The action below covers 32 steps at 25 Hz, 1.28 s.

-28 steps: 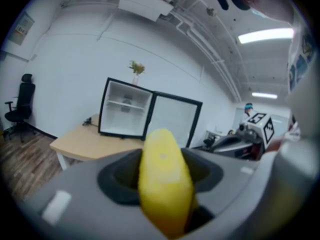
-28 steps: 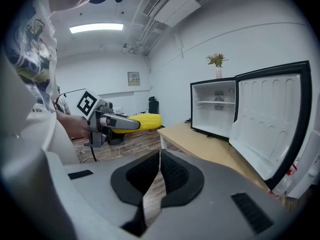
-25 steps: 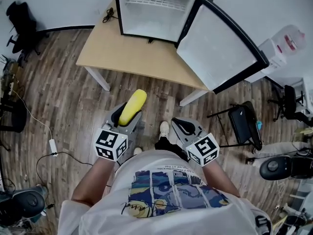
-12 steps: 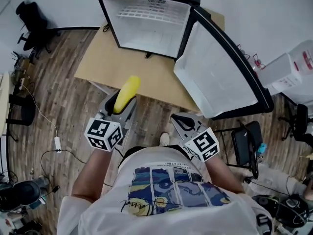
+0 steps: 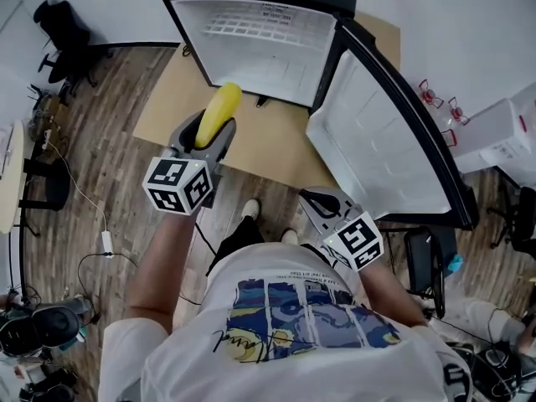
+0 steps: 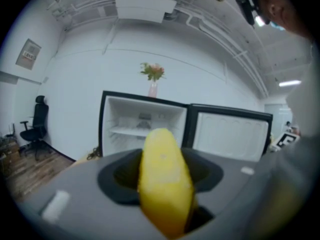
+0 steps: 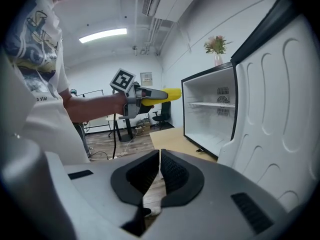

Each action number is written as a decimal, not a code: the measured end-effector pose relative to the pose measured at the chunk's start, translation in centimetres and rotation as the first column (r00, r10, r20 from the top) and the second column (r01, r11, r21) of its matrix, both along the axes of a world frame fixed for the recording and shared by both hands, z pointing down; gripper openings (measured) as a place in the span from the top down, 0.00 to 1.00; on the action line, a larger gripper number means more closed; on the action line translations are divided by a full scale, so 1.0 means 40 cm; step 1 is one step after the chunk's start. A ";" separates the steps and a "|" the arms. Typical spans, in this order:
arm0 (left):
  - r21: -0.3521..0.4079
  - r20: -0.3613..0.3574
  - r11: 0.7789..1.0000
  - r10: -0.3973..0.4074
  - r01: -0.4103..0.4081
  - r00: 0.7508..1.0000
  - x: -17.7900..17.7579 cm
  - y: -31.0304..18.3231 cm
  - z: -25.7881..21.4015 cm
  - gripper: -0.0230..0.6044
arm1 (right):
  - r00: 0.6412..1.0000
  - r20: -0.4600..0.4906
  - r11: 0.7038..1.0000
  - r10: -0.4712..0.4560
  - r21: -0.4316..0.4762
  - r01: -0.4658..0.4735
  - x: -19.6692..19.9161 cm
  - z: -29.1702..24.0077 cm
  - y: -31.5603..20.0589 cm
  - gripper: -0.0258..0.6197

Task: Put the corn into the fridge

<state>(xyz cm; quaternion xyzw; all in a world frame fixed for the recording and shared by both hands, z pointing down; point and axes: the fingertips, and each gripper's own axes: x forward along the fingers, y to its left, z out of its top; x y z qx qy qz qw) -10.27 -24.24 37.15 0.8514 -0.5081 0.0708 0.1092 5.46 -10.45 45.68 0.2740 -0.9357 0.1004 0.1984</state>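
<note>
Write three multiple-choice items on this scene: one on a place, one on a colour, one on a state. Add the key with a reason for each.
1. Where does the fridge stand?
A. on the floor
B. on the table
C. on a chair

2. What colour is the corn held in the left gripper?
A. green
B. white
C. yellow

3. How is the fridge door?
A. open
B. shut
C. taken off

Key:
1 B, its base rests on the wooden top.
2 C, the held cob is plainly yellow.
3 A, it stands aside and the white inside shows.
</note>
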 end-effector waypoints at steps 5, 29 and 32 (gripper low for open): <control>0.015 0.010 1.000 0.000 0.000 1.000 -0.033 -0.154 -0.008 0.57 | 0.997 -0.022 0.997 0.078 0.017 -0.078 0.004 -0.020 -0.056 0.93; 0.036 0.103 0.995 0.085 -0.089 0.991 0.008 -0.695 0.014 0.57 | 0.908 -0.059 0.910 0.416 0.021 -0.415 0.027 -0.041 -0.202 0.93; 0.031 0.130 0.995 0.088 -0.093 0.988 0.019 -0.739 0.024 0.57 | 0.897 -0.060 0.899 0.437 0.018 -0.437 0.026 -0.040 -0.204 0.93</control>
